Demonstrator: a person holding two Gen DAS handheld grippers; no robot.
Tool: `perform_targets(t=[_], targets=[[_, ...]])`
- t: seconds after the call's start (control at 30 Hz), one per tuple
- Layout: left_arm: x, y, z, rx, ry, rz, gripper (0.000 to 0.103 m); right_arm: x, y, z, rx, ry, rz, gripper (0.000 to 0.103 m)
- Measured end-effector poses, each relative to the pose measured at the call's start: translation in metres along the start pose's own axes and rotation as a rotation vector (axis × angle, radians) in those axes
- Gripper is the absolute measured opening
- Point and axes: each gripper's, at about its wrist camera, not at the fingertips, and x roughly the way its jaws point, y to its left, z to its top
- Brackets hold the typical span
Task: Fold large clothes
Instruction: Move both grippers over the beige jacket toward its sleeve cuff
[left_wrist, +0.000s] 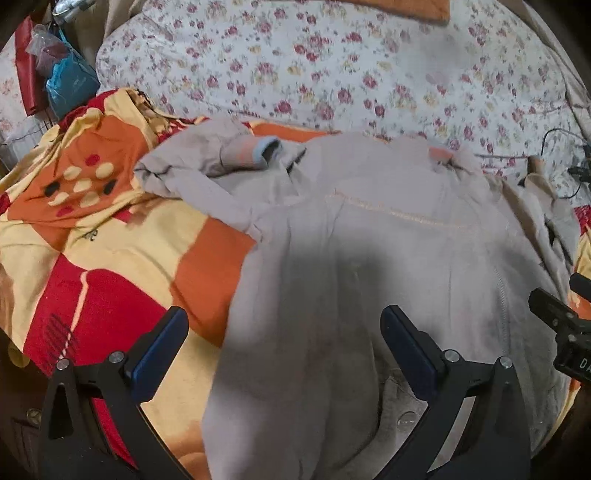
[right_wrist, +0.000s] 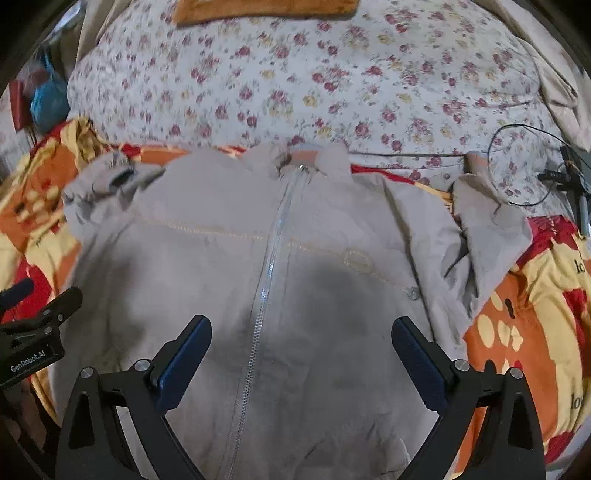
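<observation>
A light beige zip-up jacket (right_wrist: 207, 266) lies front up on the bed, zipper (right_wrist: 266, 280) closed, collar (right_wrist: 303, 158) at the far end. Its left sleeve (left_wrist: 207, 162) is bunched up at the far left; its right sleeve (right_wrist: 487, 229) is crumpled at the right. The jacket also shows in the left wrist view (left_wrist: 369, 251). My left gripper (left_wrist: 284, 332) is open and empty above the jacket's left edge near the hem. My right gripper (right_wrist: 301, 339) is open and empty above the jacket's lower front, just right of the zipper.
The jacket rests on an orange, red and yellow patterned sheet (left_wrist: 110, 266). A floral quilt (right_wrist: 295, 85) lies behind it. A black cable and small devices (right_wrist: 554, 173) sit at the far right. A blue bag (left_wrist: 70, 85) is at the far left.
</observation>
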Motion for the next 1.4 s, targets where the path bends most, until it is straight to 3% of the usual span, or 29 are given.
perform_targets(t=[0.07, 0.23, 0.6, 1.0, 1.27, 1.4], targets=[[0.005, -0.003, -0.001, 0.007, 0.008, 0.001, 0.103, 0.000, 0.003, -0.001, 0.003, -0.010, 0.049, 0.099], [0.010, -0.002, 0.002, 0.003, 0.014, -0.002, 0.103, 0.009, 0.000, 0.003, 0.009, -0.031, 0.038, 0.099], [0.015, 0.002, 0.006, 0.007, 0.009, 0.019, 0.103, 0.014, 0.004, 0.001, 0.057, 0.033, 0.067, 0.099], [0.022, 0.011, 0.011, -0.005, 0.019, 0.033, 0.103, 0.019, 0.007, 0.001, 0.050, 0.010, 0.086, 0.099], [0.029, 0.040, 0.027, -0.056, 0.022, 0.024, 0.103, 0.020, 0.025, 0.014, 0.010, -0.028, 0.175, 0.096], [0.029, 0.064, 0.037, -0.125, 0.011, 0.044, 0.103, 0.017, 0.035, 0.041, 0.041, -0.055, 0.377, 0.080]])
